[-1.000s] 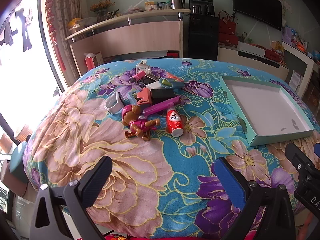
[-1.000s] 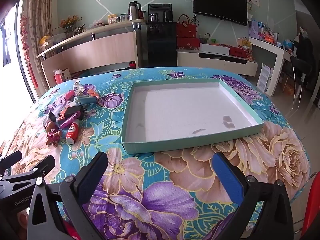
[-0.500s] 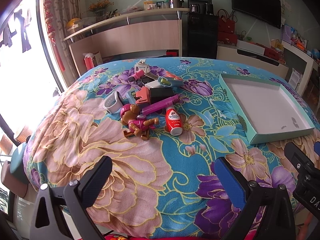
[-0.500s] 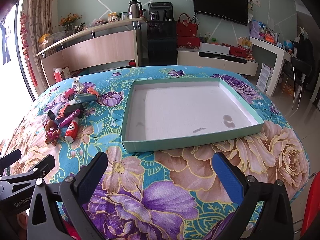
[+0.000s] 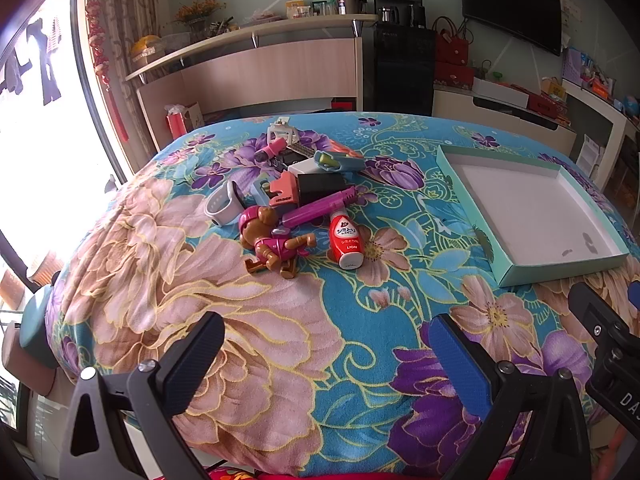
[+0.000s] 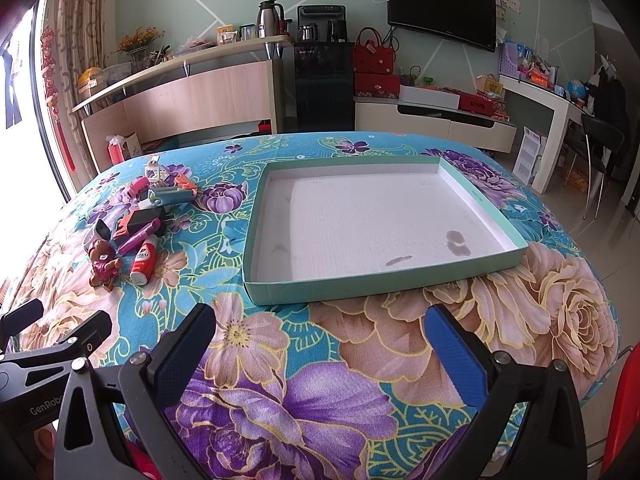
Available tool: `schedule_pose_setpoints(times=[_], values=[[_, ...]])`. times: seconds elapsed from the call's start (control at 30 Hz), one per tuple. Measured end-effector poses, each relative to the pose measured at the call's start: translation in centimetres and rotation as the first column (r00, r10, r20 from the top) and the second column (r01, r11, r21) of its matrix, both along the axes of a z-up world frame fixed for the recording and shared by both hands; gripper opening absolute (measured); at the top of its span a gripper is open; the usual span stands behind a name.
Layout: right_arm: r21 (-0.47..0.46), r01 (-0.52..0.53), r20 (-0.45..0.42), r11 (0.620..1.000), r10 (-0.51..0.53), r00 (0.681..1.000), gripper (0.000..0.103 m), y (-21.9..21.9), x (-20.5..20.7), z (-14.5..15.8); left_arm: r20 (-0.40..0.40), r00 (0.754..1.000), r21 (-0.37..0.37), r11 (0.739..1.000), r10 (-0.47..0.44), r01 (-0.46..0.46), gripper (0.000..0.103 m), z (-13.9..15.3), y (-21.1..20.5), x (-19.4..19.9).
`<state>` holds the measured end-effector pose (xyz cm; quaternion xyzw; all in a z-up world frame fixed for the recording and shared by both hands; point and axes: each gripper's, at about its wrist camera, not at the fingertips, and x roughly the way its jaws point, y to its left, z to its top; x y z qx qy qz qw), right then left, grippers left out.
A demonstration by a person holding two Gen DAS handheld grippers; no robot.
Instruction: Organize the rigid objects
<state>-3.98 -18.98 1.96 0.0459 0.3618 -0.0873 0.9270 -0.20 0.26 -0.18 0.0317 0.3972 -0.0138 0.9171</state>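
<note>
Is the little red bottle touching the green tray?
Apart. The right wrist view shows patterned cloth lying between the red bottle and the tray.

Toy heap (image 5: pixel 296 196) left of tray (image 5: pixel 560 270)

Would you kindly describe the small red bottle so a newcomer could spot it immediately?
Left of the shallow green box on the flowered cloth lies a heap of toys. The red bottle lies at its near edge, beside the toy dog; only it has a white cap.
</note>
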Motion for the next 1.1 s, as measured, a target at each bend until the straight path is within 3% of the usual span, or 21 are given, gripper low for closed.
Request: schedule_pose_setpoints(times=[1.1], values=[[-0.001,0.000,0.000,1.000,0.000,1.000,0.103,0.05,0.02,0.01,-0.026,1.000,-0.001,1.000,-0.006,0.006,0.103,-0.24,0.05,0.42]])
